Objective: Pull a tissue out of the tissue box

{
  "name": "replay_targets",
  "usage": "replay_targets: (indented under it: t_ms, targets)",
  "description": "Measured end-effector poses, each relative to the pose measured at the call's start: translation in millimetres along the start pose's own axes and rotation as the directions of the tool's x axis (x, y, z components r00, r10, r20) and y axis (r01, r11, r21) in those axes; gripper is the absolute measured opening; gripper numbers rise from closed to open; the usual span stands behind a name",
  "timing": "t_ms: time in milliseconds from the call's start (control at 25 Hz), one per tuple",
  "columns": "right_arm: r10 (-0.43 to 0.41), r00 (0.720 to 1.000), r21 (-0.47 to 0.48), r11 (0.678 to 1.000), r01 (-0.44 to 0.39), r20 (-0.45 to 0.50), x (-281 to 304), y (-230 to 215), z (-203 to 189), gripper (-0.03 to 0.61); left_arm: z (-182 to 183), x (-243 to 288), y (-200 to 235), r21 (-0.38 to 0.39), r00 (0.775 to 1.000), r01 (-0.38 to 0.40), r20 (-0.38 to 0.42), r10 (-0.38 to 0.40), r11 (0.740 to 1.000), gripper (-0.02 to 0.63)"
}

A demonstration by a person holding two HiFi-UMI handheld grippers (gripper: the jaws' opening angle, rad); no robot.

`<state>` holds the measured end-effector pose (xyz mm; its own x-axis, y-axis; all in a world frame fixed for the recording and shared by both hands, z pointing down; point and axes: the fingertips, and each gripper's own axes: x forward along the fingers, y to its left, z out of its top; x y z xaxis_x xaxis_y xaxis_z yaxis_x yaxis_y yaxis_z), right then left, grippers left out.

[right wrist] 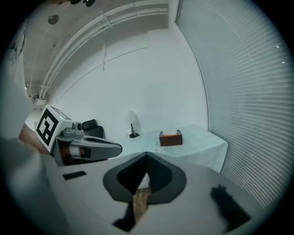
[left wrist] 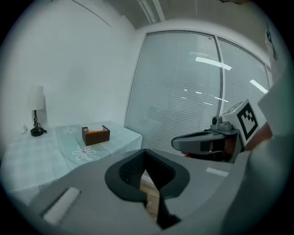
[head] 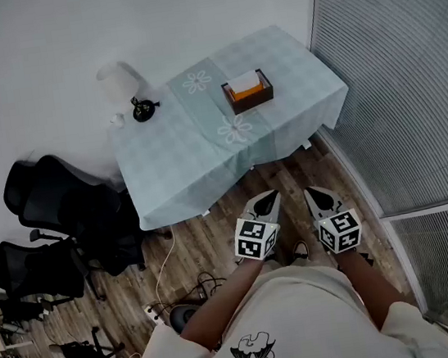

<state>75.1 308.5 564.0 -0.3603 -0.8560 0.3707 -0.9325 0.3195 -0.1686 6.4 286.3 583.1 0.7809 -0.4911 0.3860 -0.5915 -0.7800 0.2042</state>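
A brown tissue box with a white tissue showing at its top stands on a table covered by a pale checked cloth. It also shows far ahead in the left gripper view as the tissue box and in the right gripper view as the tissue box. My left gripper and right gripper hang side by side over the wooden floor, short of the table's near edge. Both point toward the table. The left gripper is shut and holds nothing, and so is the right gripper.
A white-shaded lamp with a black base stands on the table's far left corner. Black office chairs crowd the floor to the left. Window blinds run along the right. Cables and a power strip lie on the floor.
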Motion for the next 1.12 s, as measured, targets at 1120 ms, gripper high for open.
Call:
replay_targets:
  t_ms: [1120]
  targets:
    - [0.073, 0.997, 0.002, 0.997, -0.073, -0.013, 49.7, 46.6, 6.0, 0.014, -1.1, -18.4, 49.2, -0.045, 1.000, 0.002, 0.012, -0.001, 0.999, 0.005]
